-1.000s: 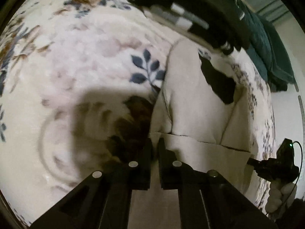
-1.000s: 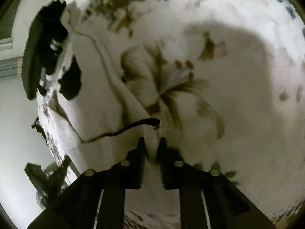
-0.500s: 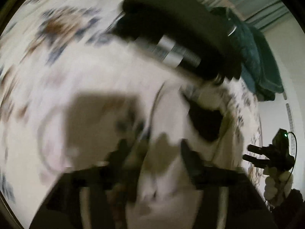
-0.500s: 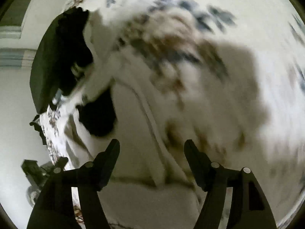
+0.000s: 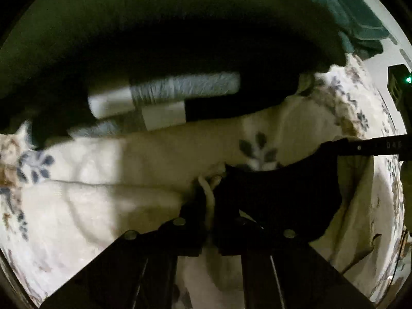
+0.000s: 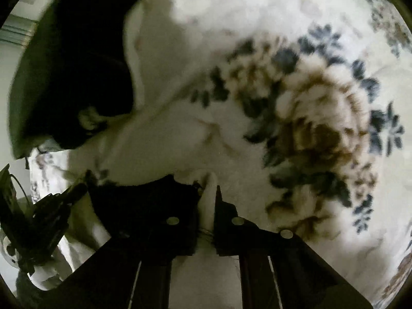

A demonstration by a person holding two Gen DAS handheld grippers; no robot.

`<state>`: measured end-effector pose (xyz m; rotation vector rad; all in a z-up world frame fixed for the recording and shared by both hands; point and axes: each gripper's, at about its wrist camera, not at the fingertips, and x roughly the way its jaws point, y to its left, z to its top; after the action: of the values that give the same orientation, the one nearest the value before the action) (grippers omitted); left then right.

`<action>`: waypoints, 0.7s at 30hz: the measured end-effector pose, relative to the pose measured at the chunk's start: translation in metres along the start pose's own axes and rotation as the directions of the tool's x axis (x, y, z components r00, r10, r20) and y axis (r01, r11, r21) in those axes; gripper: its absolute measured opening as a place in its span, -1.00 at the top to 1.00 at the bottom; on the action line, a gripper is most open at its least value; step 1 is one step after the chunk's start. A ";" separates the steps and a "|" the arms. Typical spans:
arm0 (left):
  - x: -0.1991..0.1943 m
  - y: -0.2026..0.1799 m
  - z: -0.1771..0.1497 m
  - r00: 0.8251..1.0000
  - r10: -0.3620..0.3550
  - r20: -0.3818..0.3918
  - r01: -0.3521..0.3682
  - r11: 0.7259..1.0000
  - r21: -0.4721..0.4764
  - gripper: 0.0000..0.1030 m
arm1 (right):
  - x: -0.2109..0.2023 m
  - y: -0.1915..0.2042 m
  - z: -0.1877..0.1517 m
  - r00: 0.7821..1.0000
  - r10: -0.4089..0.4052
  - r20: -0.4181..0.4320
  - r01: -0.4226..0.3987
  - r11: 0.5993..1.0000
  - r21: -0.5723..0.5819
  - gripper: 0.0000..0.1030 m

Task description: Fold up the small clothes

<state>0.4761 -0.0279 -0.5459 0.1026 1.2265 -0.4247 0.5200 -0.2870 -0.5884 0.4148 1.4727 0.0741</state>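
Observation:
A small cream garment (image 5: pixel 159 154) with a black patch (image 5: pixel 280 195) lies on the floral blanket (image 5: pixel 36 213). My left gripper (image 5: pixel 209 193) is shut on a cream edge of it, just left of the black patch. In the right wrist view the same garment (image 6: pixel 154 139) shows its black patch (image 6: pixel 144 203) at lower left, and my right gripper (image 6: pixel 207 195) is shut on another cream edge beside it. The right gripper's finger also shows at the right of the left wrist view (image 5: pixel 373 146).
A pile of dark clothes with grey and white stripes (image 5: pixel 164 90) lies just beyond the garment, with a teal cloth (image 5: pixel 355 18) behind it. In the right wrist view the dark pile (image 6: pixel 72 77) is at upper left and the left gripper (image 6: pixel 46 213) at lower left. The blanket's big brown flower (image 6: pixel 322 134) is to the right.
Both grippers opened, moved forward along the garment toward the dark pile, then shut on its cream edges near the black patch. The pile is now much closer.

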 end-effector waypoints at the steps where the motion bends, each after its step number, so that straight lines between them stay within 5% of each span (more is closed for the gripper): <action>1: -0.011 -0.002 -0.002 1.000 0.001 0.028 -0.001 1.000 0.005 0.90 | -0.007 0.001 -0.004 1.000 0.012 0.014 -0.012 1.000 0.000 0.84; 7: -0.094 -0.010 -0.029 0.985 -0.026 0.168 0.033 0.999 -0.037 0.91 | -0.067 0.005 -0.048 0.991 0.077 0.108 -0.076 0.997 -0.008 0.84; 13: -0.165 -0.023 -0.088 0.973 -0.062 0.223 0.092 0.988 -0.125 0.91 | -0.126 -0.005 -0.147 0.977 0.105 0.185 -0.103 0.994 -0.020 0.84; 17: -0.178 -0.039 -0.139 0.982 -0.067 0.174 0.098 0.980 -0.174 0.91 | -0.138 -0.023 -0.214 0.979 0.094 0.181 -0.095 0.995 -0.003 0.84; 21: -0.165 -0.052 -0.202 0.996 -0.074 0.054 0.083 0.974 -0.212 0.91 | -0.109 -0.048 -0.279 0.992 0.107 0.063 -0.109 0.993 0.034 0.84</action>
<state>0.2332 0.0284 -0.4543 -0.1403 1.2271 -0.3587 0.2267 -0.3013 -0.5118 0.5224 1.3931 0.1195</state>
